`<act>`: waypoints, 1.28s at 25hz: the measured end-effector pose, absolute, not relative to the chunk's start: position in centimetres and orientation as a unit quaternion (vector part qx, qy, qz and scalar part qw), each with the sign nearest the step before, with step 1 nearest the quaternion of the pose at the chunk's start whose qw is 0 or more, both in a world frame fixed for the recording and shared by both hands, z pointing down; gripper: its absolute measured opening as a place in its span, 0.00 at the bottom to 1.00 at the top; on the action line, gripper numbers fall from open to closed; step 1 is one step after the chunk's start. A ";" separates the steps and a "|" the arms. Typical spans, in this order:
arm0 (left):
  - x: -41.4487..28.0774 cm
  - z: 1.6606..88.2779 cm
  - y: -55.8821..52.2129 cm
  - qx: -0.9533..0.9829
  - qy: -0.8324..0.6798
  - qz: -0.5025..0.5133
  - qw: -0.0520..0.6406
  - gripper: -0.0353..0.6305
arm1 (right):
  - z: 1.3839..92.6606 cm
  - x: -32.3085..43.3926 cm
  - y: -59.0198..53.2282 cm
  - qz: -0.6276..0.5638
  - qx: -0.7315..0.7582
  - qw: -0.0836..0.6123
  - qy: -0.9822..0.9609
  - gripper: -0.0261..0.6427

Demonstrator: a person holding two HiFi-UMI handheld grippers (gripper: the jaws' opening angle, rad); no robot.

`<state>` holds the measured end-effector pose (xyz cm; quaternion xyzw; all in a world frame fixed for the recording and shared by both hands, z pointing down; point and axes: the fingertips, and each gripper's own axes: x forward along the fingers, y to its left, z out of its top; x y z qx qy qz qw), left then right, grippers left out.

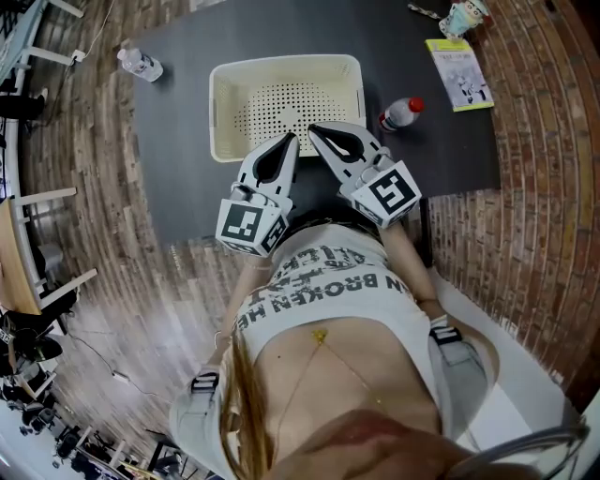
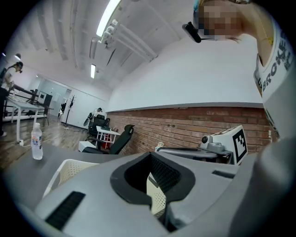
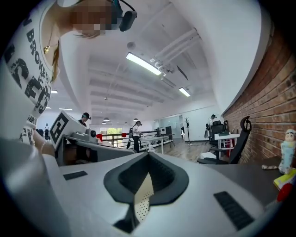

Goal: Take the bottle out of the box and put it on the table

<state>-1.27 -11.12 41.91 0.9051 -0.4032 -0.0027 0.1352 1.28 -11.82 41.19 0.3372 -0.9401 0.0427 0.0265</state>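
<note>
My dark table (image 1: 178, 141) carries a cream perforated box (image 1: 217, 112) near its middle, with a red-capped bottle (image 1: 400, 113) just beside its right wall. A clear water bottle (image 1: 140, 64) stands at the far left corner. A yellow booklet (image 1: 458, 73) and a small figure (image 1: 463, 16) sit far right.

There were two bottles: one clear plastic bottle (image 1: 139, 64) and one white red-capped bottle (image 1: 401, 113). There was one cream perforated plastic basket (image 1: 222, 112), one dark grey table (image 1: 178, 155), one yellow booklet (image 1: 459, 73), one small pale figurine (image 1: 464, 17), and two grey grippers, the left gripper (image 1: 291, 141) and the right gripper (image 1: 314, 133).
</note>
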 end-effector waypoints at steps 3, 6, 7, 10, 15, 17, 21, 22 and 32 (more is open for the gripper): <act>-1.2 41.7 -10.9 0.908 -0.400 -0.002 0.127 0.06 | 41.4 1.2 -11.6 0.045 0.337 0.030 -0.940 0.05; -1.2 41.7 -10.7 0.909 -0.398 0.001 0.124 0.06 | 41.6 1.2 -11.5 0.051 0.336 0.033 -0.940 0.05; -1.2 41.7 -10.7 0.909 -0.397 0.002 0.123 0.06 | 41.6 1.2 -11.4 0.052 0.335 0.033 -0.940 0.05; -1.1 41.9 -10.6 0.910 -0.397 0.007 0.122 0.06 | 41.8 1.2 -11.3 0.053 0.330 0.034 -0.942 0.05; -0.9 42.1 -10.5 0.909 -0.397 0.010 0.123 0.06 | 41.9 1.1 -11.2 0.050 0.328 0.039 -0.942 0.05; -0.8 42.3 -10.4 0.910 -0.396 0.011 0.127 0.06 | 42.0 1.1 -11.1 0.049 0.329 0.042 -0.942 0.05; -0.9 42.7 -10.4 0.910 -0.393 0.015 0.131 0.06 | 42.2 1.1 -11.1 0.053 0.330 0.047 -0.941 0.05; -0.9 42.7 -10.4 0.910 -0.393 0.015 0.131 0.06 | 42.3 1.1 -11.1 0.056 0.331 0.049 -0.941 0.05; -0.6 42.7 -10.3 0.914 -0.383 0.017 0.132 0.06 | 42.7 1.3 -11.2 0.057 0.332 0.063 -0.939 0.05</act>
